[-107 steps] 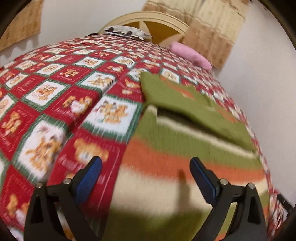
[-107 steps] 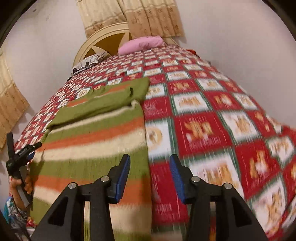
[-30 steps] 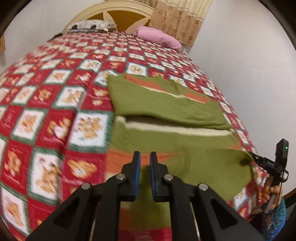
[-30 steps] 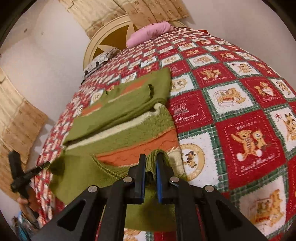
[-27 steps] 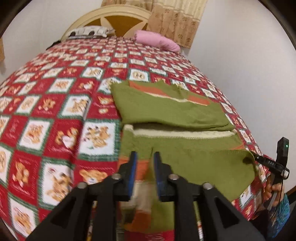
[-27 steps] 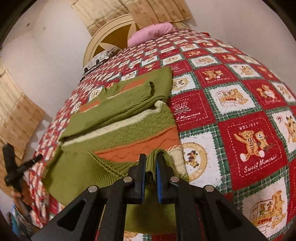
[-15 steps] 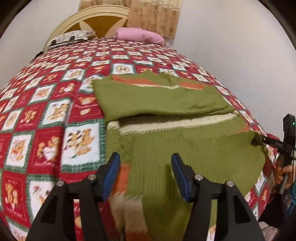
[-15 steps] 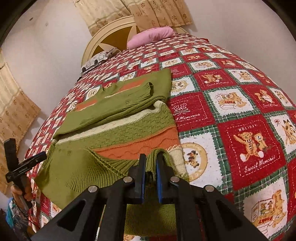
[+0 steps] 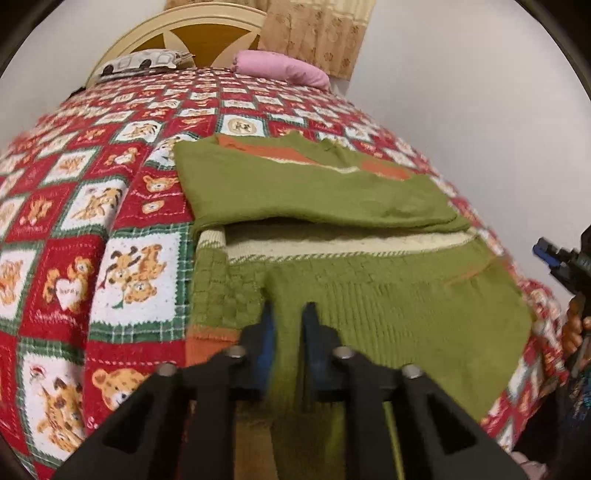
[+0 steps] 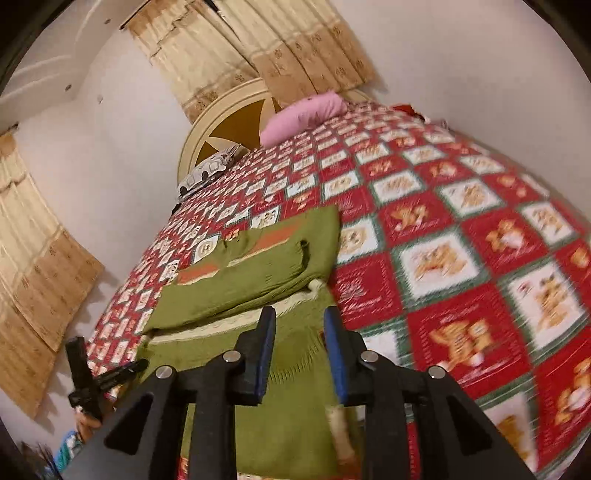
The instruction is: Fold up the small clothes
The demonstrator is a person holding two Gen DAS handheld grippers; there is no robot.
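A small green knit sweater (image 9: 369, 295) with orange and cream stripes lies on the bed, its sleeves folded across the chest and its bottom hem folded up over the body. My left gripper (image 9: 288, 314) sits low over the left part of the folded-up hem, jaws nearly closed with green knit between them. My right gripper (image 10: 299, 317) is open above the sweater's (image 10: 258, 280) right side, holding nothing. It also shows at the right edge of the left wrist view (image 9: 565, 262).
The bed has a red, white and green teddy-bear quilt (image 9: 74, 258). A pink pillow (image 9: 284, 70) and a patterned pillow (image 9: 144, 62) lie by the cream headboard (image 9: 207, 26). A white wall runs along the right. Curtains (image 10: 44, 280) hang left.
My left gripper opened, dropped onto the folded hem and closed to a narrow gap. My right gripper let go of the hem, opened and lifted. The hem now lies folded over the body.
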